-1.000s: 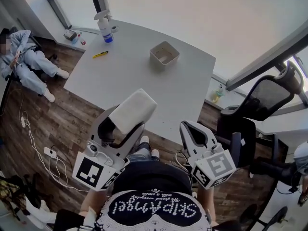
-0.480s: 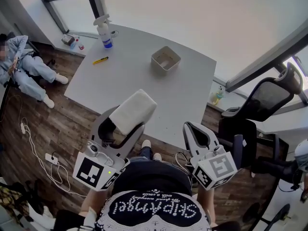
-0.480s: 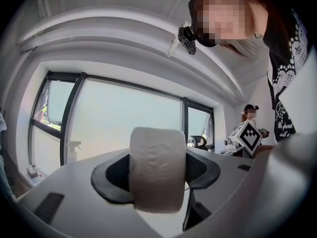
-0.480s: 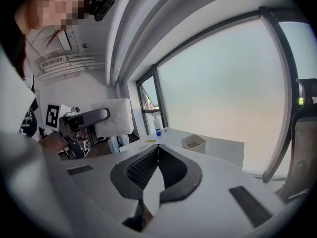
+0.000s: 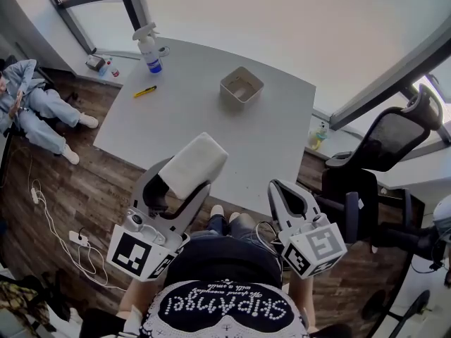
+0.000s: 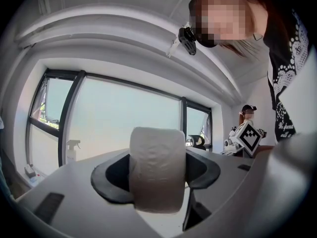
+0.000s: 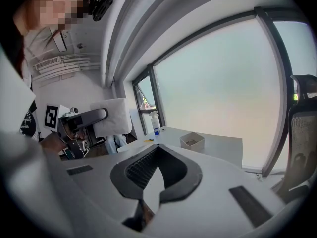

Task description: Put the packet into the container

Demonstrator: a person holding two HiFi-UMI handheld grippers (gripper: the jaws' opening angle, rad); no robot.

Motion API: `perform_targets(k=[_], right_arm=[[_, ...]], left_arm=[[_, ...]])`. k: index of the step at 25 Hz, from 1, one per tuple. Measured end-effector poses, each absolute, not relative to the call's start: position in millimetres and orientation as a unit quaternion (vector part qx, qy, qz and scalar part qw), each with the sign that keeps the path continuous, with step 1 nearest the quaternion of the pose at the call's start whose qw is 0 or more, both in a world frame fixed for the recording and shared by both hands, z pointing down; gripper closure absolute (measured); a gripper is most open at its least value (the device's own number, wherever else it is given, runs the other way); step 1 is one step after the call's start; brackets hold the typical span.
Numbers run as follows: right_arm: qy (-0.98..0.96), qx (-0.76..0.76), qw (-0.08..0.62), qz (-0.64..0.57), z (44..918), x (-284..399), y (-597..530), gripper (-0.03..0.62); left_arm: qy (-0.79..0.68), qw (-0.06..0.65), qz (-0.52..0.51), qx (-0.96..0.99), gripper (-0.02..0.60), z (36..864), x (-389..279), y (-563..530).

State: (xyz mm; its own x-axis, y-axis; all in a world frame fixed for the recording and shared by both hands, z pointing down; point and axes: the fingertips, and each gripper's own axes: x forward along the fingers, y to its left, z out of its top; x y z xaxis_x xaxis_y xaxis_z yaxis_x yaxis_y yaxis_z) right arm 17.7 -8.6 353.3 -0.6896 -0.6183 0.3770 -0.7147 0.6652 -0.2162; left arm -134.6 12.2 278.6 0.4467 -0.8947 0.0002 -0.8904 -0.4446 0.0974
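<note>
Left gripper (image 5: pixel 184 178) is clamping its dark pads on a soft white oblong packet (image 5: pixel 197 162), gripping across the short middle so both ends are sticking out. The packet is hanging in the air just over the near edge of the pale grey table (image 5: pixel 211 129), not resting on it.

Right gripper (image 5: pixel 285 197) is idling beside it off the near right corner, jaws pressed together with nothing between them.

The small beige square open-topped container (image 5: pixel 241 85) is sitting near the far edge, towards the far right corner, well apart from the packet. A white spray bottle with blue liquid (image 5: pixel 147 43) is standing at the far left corner, and a yellow pen (image 5: pixel 146 91) is lying near the left edge.

Handling, my guess: the packet is looking light and squashy, wrap possibly slick, nothing fragile. It is bulging round the pads, so the mid-body hold seems right; a grip nearer one end would likely be letting it droop or slip.
</note>
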Motion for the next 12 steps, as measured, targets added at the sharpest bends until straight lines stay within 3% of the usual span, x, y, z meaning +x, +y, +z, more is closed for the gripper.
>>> perform_targets(k=[12], right_arm=[[-0.901,0.363,0.139,0.195,360.2,16.9,-20.3,0.582]], left_arm=[[-0.537,0.060,-0.019,0.841,0.304,289.3,-135.8,3.0]])
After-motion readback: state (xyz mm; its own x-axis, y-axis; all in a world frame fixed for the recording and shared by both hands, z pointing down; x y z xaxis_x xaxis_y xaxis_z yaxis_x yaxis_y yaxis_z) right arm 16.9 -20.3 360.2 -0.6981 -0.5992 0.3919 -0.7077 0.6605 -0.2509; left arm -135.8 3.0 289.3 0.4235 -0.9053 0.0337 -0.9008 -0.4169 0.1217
